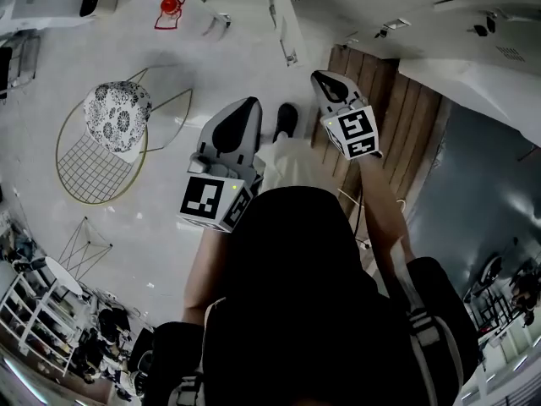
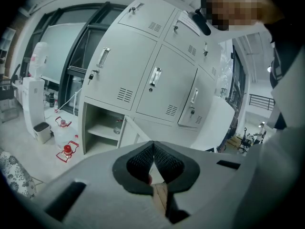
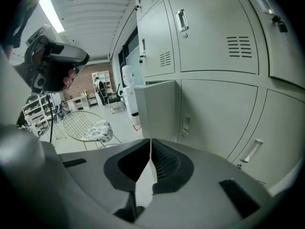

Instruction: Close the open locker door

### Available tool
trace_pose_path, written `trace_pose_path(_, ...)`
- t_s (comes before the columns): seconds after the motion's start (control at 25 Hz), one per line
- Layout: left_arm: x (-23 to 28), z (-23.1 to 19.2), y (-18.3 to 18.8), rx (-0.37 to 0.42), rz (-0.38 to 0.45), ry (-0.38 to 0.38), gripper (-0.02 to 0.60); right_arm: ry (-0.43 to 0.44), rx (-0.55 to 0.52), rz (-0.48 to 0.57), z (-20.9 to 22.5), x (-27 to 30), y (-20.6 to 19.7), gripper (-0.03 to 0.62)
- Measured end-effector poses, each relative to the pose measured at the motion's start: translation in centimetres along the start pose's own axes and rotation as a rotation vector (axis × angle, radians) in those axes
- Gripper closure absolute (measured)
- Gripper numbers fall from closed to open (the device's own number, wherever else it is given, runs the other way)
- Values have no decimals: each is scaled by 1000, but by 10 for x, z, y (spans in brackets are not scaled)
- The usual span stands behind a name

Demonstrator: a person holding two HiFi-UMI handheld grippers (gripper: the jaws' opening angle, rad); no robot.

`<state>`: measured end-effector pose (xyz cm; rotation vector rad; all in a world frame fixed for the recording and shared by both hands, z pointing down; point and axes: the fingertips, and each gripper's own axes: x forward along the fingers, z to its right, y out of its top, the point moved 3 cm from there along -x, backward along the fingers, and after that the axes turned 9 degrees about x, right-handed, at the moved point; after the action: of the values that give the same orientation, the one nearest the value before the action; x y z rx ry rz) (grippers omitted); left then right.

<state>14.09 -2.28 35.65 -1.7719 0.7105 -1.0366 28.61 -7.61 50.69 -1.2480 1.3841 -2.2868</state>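
A bank of grey-white lockers [image 2: 157, 70] stands ahead. Its bottom-left compartment [image 2: 102, 128] is open, showing a shelf inside. The open locker door [image 2: 129, 131] swings out towards me and is seen nearly edge-on in the left gripper view. In the right gripper view the same door [image 3: 155, 109] juts out from the locker front, just beyond the jaws. From above, the door [image 1: 281, 24] is a thin white strip. My left gripper [image 2: 153, 146] [image 1: 237, 125] is shut and empty, well short of the door. Closer to the lockers, my right gripper [image 3: 150, 143] [image 1: 331, 87] is shut and empty too.
A wire chair with a patterned cushion [image 1: 114, 121] [image 3: 95, 128] stands on the pale floor to the left. A red-capped item in a red frame [image 2: 67, 150] [image 1: 171, 7] sits near the open compartment. A white dispenser [image 2: 35, 94] is further left. Wooden flooring [image 1: 406, 117] runs by the lockers.
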Motion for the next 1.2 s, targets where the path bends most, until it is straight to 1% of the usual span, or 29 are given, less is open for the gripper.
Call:
trace_pose_path(0.12,1,-2,-8,9,-23,-4,564,3,-6,-17,2,14,-12,589)
trace_pose_path(0.28,1,-1,-21,-8,-39,-6,564,20,-40,-58,5,32,-27,588)
trace_pose_path(0.44,0,2,-31,-12,-55,-15,565,35,-60,-119,10,47,-47,561)
trace_pose_path(0.56,-1,4,-36,-13,-61,-20,564,39,-74,-135,13,58,-56,553)
trace_pose_path(0.72,-4,6,-42,-19,-74,-22,563,58,-85,-164,13,70,-66,523)
trace_pose_path(0.88,-7,6,-47,-32,-82,-17,565,58,-90,-184,12,75,-66,522)
trace_pose_path(1.2,-5,8,-51,-45,-87,-11,565,56,-121,-190,14,83,-64,523)
